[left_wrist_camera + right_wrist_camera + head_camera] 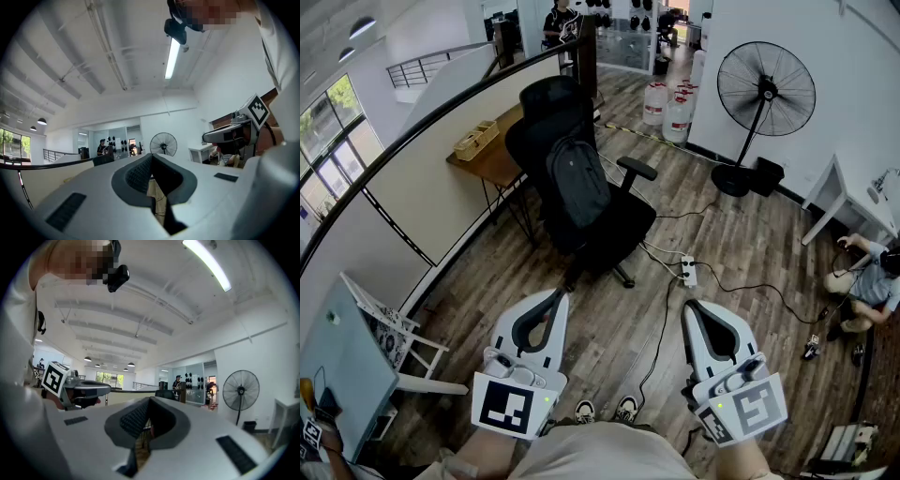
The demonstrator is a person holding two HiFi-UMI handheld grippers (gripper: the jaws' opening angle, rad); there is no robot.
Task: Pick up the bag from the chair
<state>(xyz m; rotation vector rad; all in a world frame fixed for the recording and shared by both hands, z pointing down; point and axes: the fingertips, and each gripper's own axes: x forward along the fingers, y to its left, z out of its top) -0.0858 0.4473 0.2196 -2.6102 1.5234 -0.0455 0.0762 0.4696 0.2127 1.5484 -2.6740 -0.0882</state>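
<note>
A dark grey backpack [578, 178] leans upright against the back of a black office chair [609, 225] in the middle of the head view. Both grippers are held low and close to the body, well short of the chair. The left gripper [557, 296] is shut with nothing in it and points toward the chair's base. The right gripper [689, 307] is also shut and empty, over the wooden floor to the chair's right. In the left gripper view the left gripper [151, 157] has its jaws closed together. In the right gripper view the right gripper [150, 401] looks the same.
A wooden desk [492, 157] stands behind the chair along a curved partition. A standing fan [766, 89] and water bottles [667, 105] are farther back. A power strip [688, 272] with cables lies on the floor. A person [865, 281] sits at right by a white table [851, 192].
</note>
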